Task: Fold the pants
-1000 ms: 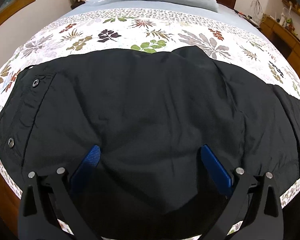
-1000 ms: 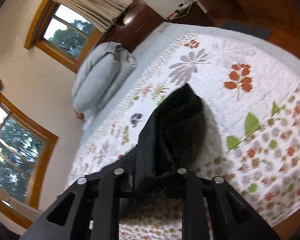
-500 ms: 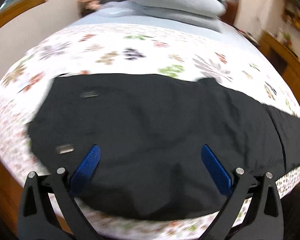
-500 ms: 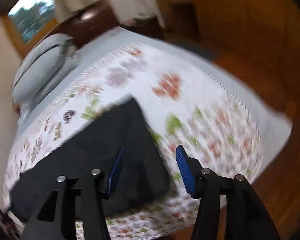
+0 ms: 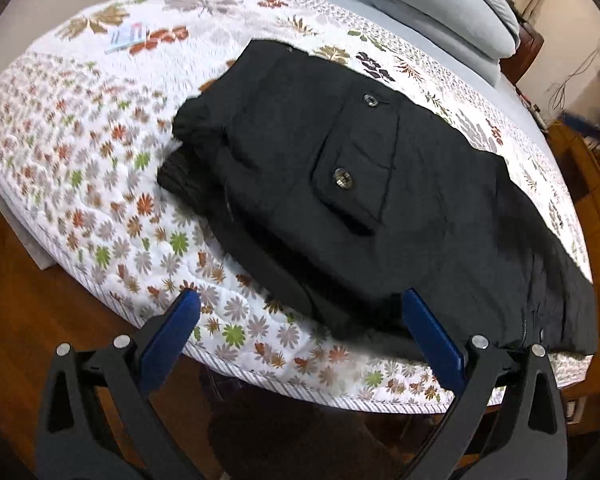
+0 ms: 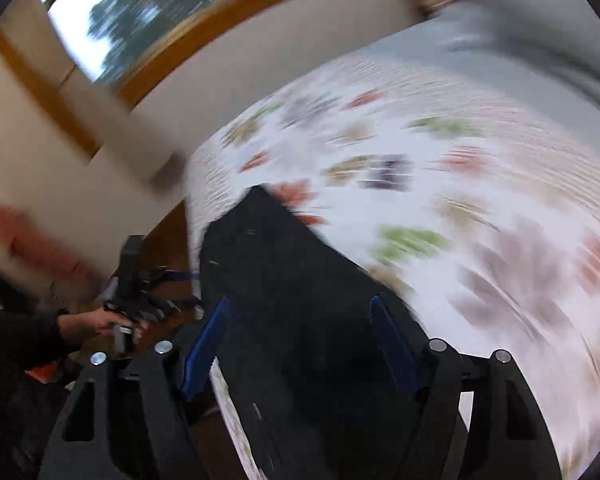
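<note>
The black pants (image 5: 380,184) lie flat on the flowered quilt (image 5: 84,128), stretched along the near edge of the bed with the waist end toward the corner and the legs running off toward the far right, where the cloth reaches the very rim of the mattress. A buttoned pocket flap (image 5: 352,168) faces up. The left gripper (image 5: 300,332) hangs over that near edge, jaws spread wide with nothing between them — one blue pad over bare quilt, the other just above the dark hem, and I can't tell whether it touches. Left of the pants the quilt is bare right out to the corner, save a small striped packet (image 5: 126,36) lying well apart near the far side; beyond the edge is wooden floor (image 5: 28,320). Grey pillows (image 5: 452,4) are stacked at the head of the bed. The right wrist view is badly smeared, yet the right gripper (image 6: 300,344) shows its jaws apart, having just been opening, with the pants below them and gripped by neither pad. At that view's left a hand (image 6: 100,322) holds the other tool beside the bed's edge, under a wood-framed window (image 6: 160,12).
</note>
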A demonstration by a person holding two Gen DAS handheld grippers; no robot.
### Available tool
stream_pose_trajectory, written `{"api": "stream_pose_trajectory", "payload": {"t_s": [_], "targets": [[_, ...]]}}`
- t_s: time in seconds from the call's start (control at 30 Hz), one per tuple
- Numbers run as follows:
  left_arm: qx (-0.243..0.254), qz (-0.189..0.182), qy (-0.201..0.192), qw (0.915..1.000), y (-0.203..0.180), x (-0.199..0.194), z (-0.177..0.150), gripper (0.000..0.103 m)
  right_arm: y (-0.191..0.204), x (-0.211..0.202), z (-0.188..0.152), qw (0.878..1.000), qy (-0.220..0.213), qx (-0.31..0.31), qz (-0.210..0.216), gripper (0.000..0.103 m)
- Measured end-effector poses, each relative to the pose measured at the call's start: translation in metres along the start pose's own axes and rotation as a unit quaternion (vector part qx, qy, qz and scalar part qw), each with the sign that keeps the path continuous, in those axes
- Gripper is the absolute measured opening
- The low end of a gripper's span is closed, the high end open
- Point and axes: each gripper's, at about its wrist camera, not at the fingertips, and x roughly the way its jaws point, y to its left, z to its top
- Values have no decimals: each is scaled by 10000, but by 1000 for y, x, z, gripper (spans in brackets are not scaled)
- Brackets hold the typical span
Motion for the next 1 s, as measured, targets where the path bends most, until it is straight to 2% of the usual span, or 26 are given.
{"api": "stream_pose_trajectory", "payload": {"t_s": [0.13, 0.2, 0.27, 0.33, 0.47, 0.57, 0.63, 0.67, 0.7, 0.8, 0.9, 1.0], "targets": [[-430, -454, 188, 9979, 14, 12, 2, 100, 11, 92, 60, 9927, 977, -605, 362, 79], [-348, -297, 355, 9983, 14, 21, 2, 101, 9, 130, 73, 9858, 1405, -795, 471, 84], [-320, -316, 373, 9983, 14, 25, 2, 101, 4, 161, 83, 9775, 1834, -930, 468, 87], [-443, -342, 364, 9978, 15, 29, 4, 101, 0, 183, 88, 9714, 2104, -1020, 417, 87], [-591, -295, 257, 9975, 9, 32, 6, 101, -7, 225, 84, 9519, 2770, -976, 874, 92], [-611, -381, 185, 9972, 2, 31, 11, 100, -5, 254, 73, 9396, 3155, -1136, 688, 95], [-595, -463, 129, 9971, -2, 29, 12, 100, -2, 259, 72, 9410, 3096, -1213, 624, 93], [-535, -569, 112, 9969, -6, 31, 18, 100, -1, 256, 73, 9434, 3011, -1252, 610, 84], [-558, -569, 92, 9968, -7, 33, 21, 100, -2, 252, 75, 9451, 2949, -1237, 679, 60], [-799, -714, -23, 9942, -4, 37, 35, 100, 8, 238, 82, 9463, 2819, -1387, 759, 31], [-1217, -874, -112, 9886, 1, 41, 50, 100, 27, 231, 87, 9400, 2835, -1772, 682, 21], [-1250, -884, -350, 9876, 7, 35, 65, 100, 42, 224, 106, 9458, 2502, -1940, 718, 18]]}}
